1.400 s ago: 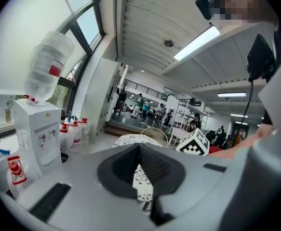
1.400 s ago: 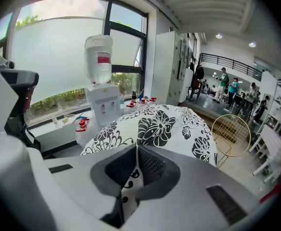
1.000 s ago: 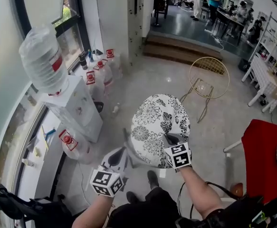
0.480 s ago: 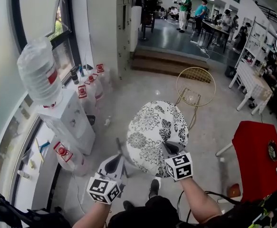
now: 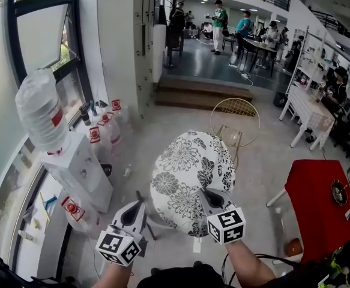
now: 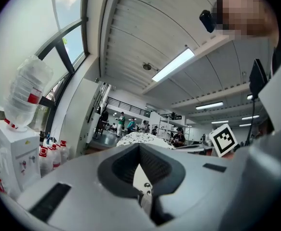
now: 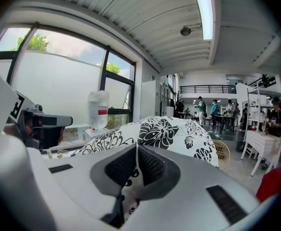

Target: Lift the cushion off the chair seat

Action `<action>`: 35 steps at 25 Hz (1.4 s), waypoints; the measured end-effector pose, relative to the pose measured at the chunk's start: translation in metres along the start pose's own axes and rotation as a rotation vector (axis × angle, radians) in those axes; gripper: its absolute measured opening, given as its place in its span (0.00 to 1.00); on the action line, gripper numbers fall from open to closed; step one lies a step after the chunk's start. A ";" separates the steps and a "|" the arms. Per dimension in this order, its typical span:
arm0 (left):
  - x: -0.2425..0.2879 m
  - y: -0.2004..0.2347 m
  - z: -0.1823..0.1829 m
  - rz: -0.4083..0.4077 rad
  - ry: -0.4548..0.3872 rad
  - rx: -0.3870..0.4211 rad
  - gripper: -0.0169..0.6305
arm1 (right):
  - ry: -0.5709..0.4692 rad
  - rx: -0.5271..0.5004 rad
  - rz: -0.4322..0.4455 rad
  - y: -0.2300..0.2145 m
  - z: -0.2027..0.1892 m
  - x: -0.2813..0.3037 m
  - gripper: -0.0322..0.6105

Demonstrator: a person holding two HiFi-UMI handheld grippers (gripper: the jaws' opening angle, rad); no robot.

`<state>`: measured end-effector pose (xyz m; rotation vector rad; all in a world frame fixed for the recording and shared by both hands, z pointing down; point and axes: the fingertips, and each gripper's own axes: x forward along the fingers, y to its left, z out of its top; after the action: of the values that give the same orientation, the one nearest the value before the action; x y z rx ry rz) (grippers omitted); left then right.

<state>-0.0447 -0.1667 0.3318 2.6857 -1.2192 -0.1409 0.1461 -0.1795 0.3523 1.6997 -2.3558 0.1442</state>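
A round white cushion (image 5: 187, 173) with black flowers hangs in the air, held at its near edge by both grippers. My left gripper (image 5: 136, 206) is shut on its left rim; flowered cloth shows between the pads in the left gripper view (image 6: 141, 177). On the near right rim my right gripper (image 5: 206, 192) is shut too, and the cushion (image 7: 169, 131) bulges just beyond its jaws (image 7: 136, 165). Past the cushion, a gold wire chair (image 5: 235, 116) stands on the floor with nothing on its seat.
A water dispenser (image 5: 78, 167) with an upturned bottle (image 5: 39, 110) stands at the left by the window, with several bottles (image 5: 102, 134) on the floor beside it. A red table (image 5: 322, 203) is at the right, steps (image 5: 205, 95) and people beyond.
Both grippers have risen with the cushion held between them, so it now hangs higher above the floor.
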 end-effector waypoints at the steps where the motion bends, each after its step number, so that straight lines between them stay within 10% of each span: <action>1: 0.003 -0.005 0.003 -0.003 -0.006 0.008 0.04 | -0.006 -0.003 -0.002 -0.005 0.004 -0.005 0.09; 35: 0.030 -0.065 0.012 0.069 -0.037 0.048 0.04 | -0.199 0.039 0.037 -0.065 0.037 -0.068 0.09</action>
<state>0.0207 -0.1488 0.3059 2.6889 -1.3419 -0.1545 0.2231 -0.1456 0.2960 1.7639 -2.5428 0.0286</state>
